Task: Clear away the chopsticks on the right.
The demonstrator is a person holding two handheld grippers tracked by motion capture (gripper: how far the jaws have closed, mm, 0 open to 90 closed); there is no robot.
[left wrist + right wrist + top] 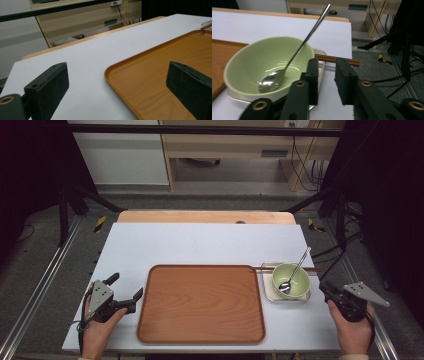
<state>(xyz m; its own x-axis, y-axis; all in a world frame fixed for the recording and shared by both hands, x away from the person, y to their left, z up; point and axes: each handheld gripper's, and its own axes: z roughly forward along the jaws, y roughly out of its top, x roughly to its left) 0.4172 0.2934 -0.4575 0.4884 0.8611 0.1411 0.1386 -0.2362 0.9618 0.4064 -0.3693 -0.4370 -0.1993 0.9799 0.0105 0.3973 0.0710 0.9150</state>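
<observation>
A pale green bowl [300, 281] [257, 58] sits in a small white dish [267, 293] right of a large wooden tray [200, 302] [155, 70]. A metal spoon [299, 265] [294, 56] leans in the bowl with its handle up and back. Brown chopsticks [315, 269] [332, 59] lie behind the bowl. My right gripper [325, 288] [327, 62] hovers just right of the bowl, its jaws a narrow gap apart with nothing between them. My left gripper [126, 286] [117, 66] stands wide open at the tray's left edge, holding nothing.
The white tabletop [200, 242] stretches bare behind the tray, with a wooden strip [205, 216] along its far edge. Black frame posts and cables stand to the right of the table [345, 230]. Both hands rest near the front edge.
</observation>
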